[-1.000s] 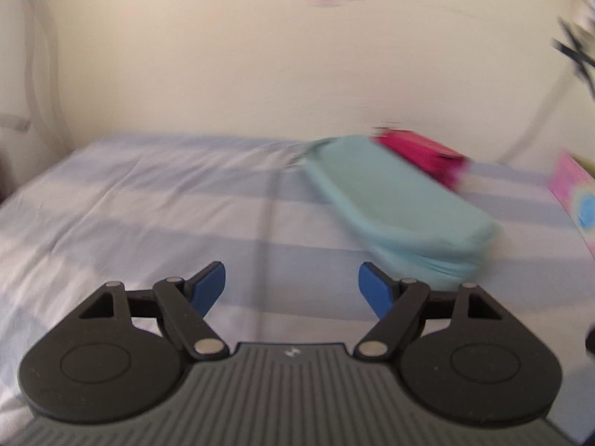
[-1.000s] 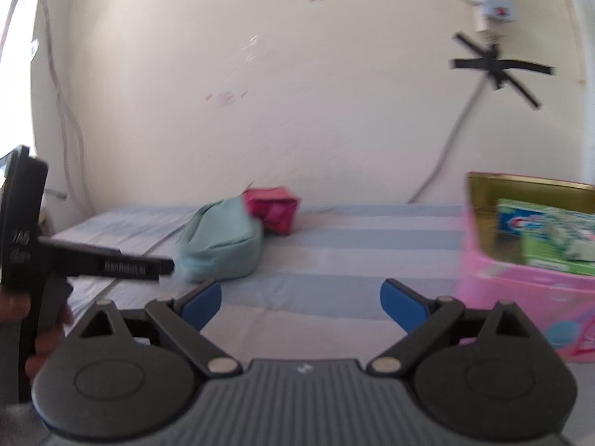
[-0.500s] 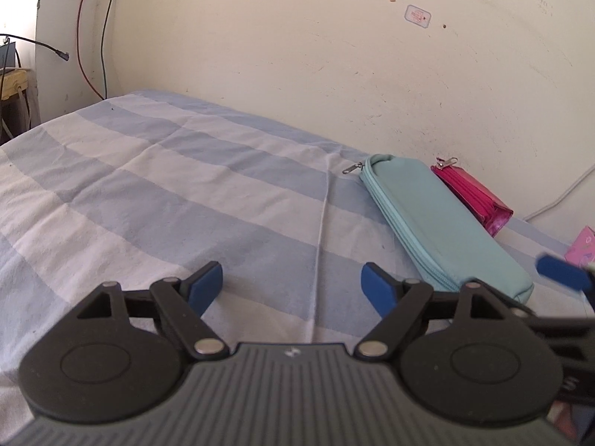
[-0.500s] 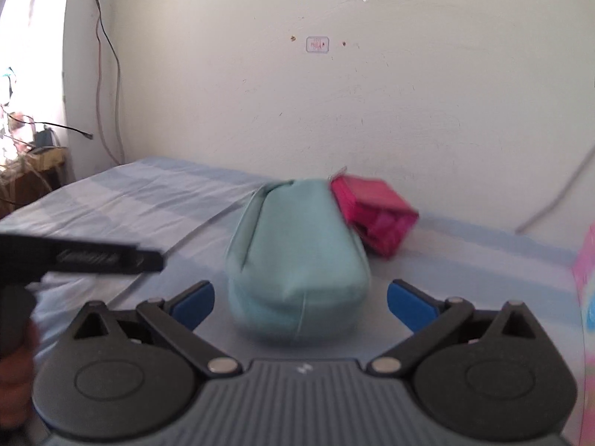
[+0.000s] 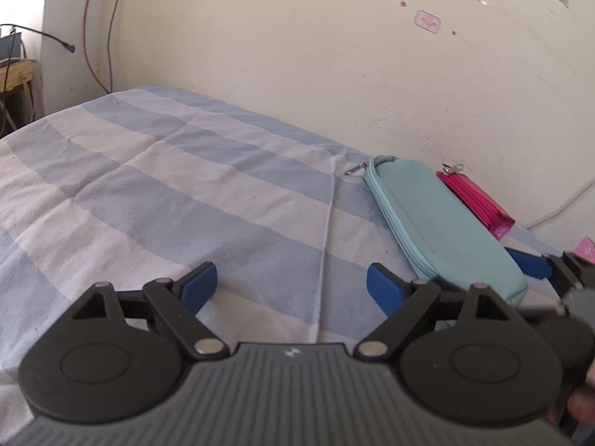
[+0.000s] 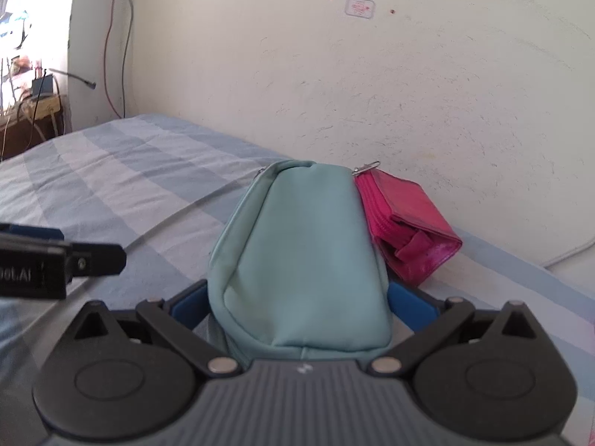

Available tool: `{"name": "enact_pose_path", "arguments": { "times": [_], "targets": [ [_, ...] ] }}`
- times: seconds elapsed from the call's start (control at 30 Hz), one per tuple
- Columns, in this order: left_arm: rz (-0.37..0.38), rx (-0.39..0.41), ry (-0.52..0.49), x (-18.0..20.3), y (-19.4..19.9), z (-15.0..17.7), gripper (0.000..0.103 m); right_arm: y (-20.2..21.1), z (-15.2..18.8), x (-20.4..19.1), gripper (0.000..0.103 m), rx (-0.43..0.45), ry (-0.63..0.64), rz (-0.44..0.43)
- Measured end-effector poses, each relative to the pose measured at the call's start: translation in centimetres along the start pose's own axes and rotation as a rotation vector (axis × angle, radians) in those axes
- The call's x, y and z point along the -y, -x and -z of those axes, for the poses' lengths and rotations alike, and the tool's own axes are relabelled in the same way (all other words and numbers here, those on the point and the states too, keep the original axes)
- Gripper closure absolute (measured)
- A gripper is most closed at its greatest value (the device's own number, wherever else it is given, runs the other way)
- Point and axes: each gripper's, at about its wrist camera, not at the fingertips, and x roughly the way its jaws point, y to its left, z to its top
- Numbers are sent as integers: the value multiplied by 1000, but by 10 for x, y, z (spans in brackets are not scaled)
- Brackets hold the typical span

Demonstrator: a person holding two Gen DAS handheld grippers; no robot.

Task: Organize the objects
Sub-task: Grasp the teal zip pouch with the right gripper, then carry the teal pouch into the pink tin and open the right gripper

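A: Where's the teal pouch [image 6: 301, 256]?

B: Lying on the striped bed sheet [image 5: 156, 186] close to the wall [image 6: 372, 85], with the pink wallet [image 6: 409, 230] touching its far side, between pouch and wall.

A: And the right claw [image 6: 299, 301]?

B: Spread wide, a blue finger on each side of the pouch's near end. The pads sit right at its flanks, but I can't tell whether they press it.

A: The left claw [image 5: 292, 286]?

B: Open too, holding nothing, hovering over bare sheet just left of the pouch. From its camera the pouch [image 5: 442, 230] runs away toward the wall, zipper pull at the far end, and the right claw's finger [image 5: 528, 264] shows at its near end.
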Motion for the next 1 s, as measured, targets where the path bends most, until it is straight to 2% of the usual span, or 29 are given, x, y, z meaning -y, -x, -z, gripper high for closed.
{"name": "enact_pose_path", "arguments": {
  "times": [0.1,0.23,0.43,0.7,0.77,0.83,0.9,1.0],
  "targets": [
    [0,1,13,-2,0,0,14,11,6,-16,20,36,112,35],
    [-3,1,1,1,0,0,13,25,14,-23,23,59,181,44],
    [5,0,3,-1,0,-1,10,63,41,-8,23,54,126,-30],
    [41,-3,5,-2,1,-1,7,155,104,17,21,78,116,-141],
    [104,-5,-2,0,3,0,7,179,122,24,20,83,126,-159],
    [203,-5,-12,5,7,3,7,199,138,31,18,84,118,-155],
    [313,-15,-47,14,12,6,7,215,153,35,8,79,83,-110],
    [438,-41,-140,38,20,15,7,234,167,50,3,88,-21,-38]
  ]
}}
